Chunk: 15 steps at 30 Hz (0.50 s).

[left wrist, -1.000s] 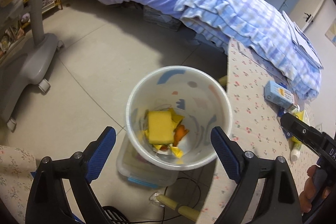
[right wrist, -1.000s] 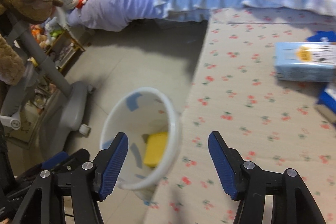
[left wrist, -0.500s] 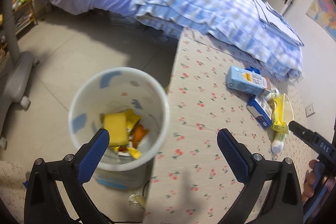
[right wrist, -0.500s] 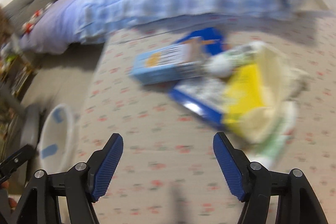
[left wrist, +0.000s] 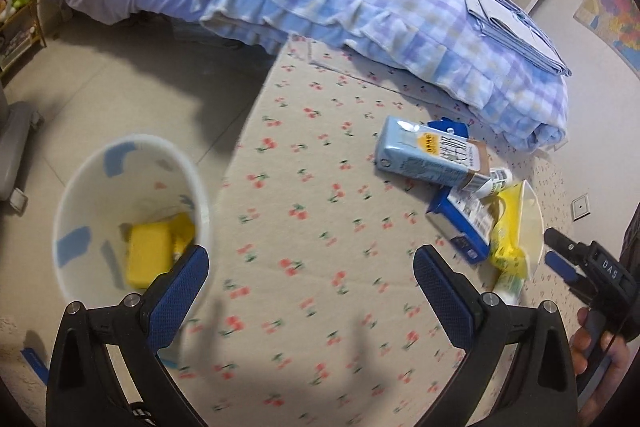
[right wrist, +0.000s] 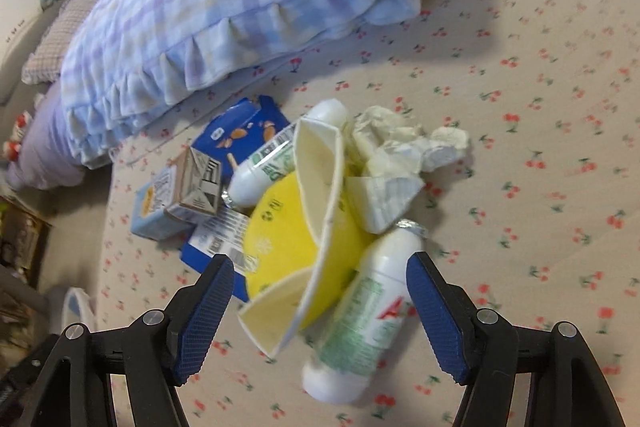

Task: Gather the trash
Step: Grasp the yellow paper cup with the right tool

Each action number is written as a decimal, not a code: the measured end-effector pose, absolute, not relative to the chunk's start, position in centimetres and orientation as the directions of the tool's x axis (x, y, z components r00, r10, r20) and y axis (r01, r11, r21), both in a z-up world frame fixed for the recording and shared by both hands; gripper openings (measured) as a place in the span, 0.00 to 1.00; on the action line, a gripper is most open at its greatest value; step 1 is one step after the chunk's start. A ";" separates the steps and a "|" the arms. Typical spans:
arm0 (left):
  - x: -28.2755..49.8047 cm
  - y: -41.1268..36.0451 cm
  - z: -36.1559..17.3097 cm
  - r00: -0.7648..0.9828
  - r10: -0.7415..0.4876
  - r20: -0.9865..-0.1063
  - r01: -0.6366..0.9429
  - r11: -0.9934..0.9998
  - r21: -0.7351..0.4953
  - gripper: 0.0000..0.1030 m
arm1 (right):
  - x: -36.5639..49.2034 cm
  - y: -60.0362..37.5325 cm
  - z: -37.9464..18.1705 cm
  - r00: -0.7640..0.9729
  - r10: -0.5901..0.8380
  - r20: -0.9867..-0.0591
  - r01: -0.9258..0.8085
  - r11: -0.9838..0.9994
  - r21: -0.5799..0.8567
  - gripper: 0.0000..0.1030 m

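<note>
Between our right gripper [right wrist: 320,301] pads: crushed yellow cup [right wrist: 296,259] touching white bottle [right wrist: 360,315], jaws spread, empty | left gripper [left wrist: 310,293] released, bin [left wrist: 132,223] at its left pad | risk: we judge closure pinches both, bottle rolls away.

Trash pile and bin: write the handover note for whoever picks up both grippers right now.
Left gripper: open, empty, over the cherry-print table beside the white bin.
Right gripper: open, empty, jaws straddling the near white bottle and crushed yellow paper bowl.
Done: a yellow sponge and scraps lie in the bin.
Left on the table: near bottle, bowl, second bottle, light blue carton, dark blue wrapper, crumpled tissue.
</note>
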State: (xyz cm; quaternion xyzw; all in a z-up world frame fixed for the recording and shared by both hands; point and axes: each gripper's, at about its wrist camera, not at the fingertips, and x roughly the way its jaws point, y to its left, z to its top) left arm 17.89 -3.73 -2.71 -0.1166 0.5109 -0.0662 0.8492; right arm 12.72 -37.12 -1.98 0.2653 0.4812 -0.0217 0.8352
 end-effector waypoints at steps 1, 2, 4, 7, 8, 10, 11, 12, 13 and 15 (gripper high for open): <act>18.3 -4.3 -2.9 0.468 -0.234 -0.852 -0.006 0.963 -0.268 1.00 | 12.9 -36.8 -2.1 0.532 0.227 -0.816 0.284 0.860 0.425 0.69; 18.5 -4.7 -3.0 0.468 -0.236 -0.852 -0.003 0.963 -0.268 1.00 | 13.2 -36.5 -2.3 0.526 0.232 -0.818 0.273 0.865 0.421 0.64; 19.3 -5.7 -3.3 0.465 -0.237 -0.853 0.015 0.965 -0.260 1.00 | 13.7 -35.8 -2.8 0.509 0.228 -0.830 0.252 0.883 0.397 0.58; 20.7 -7.7 -3.5 0.465 -0.229 -0.855 0.078 0.973 -0.218 1.00 | 14.2 -35.6 -3.9 0.475 0.227 -0.850 0.248 0.892 0.377 0.54; 21.3 -8.5 -3.6 0.460 -0.224 -0.859 0.111 0.975 -0.195 1.00 | 14.4 -35.7 -4.2 0.467 0.236 -0.852 0.245 0.891 0.381 0.46; 22.2 -9.8 -3.6 0.457 -0.207 -0.865 0.170 0.975 -0.144 1.00 | 14.7 -35.9 -4.6 0.456 0.249 -0.855 0.238 0.891 0.386 0.30; 22.8 -10.5 -3.6 0.460 -0.195 -0.866 0.205 0.973 -0.110 1.00 | 14.7 -36.1 -4.7 0.453 0.252 -0.855 0.232 0.893 0.386 0.16; 23.5 -11.5 -3.5 0.463 -0.180 -0.868 0.251 0.966 -0.066 1.00 | 14.7 -36.2 -4.7 0.453 0.256 -0.854 0.226 0.894 0.388 0.10; 24.1 -12.3 -3.4 0.463 -0.168 -0.870 0.283 0.958 -0.034 1.00 | 14.7 -36.5 -4.5 0.456 0.258 -0.852 0.224 0.893 0.390 0.07; 25.1 -13.5 -3.1 0.467 -0.155 -0.871 0.341 0.940 0.015 1.00 | 14.3 -37.4 -3.5 0.492 0.261 -0.831 0.233 0.880 0.415 0.06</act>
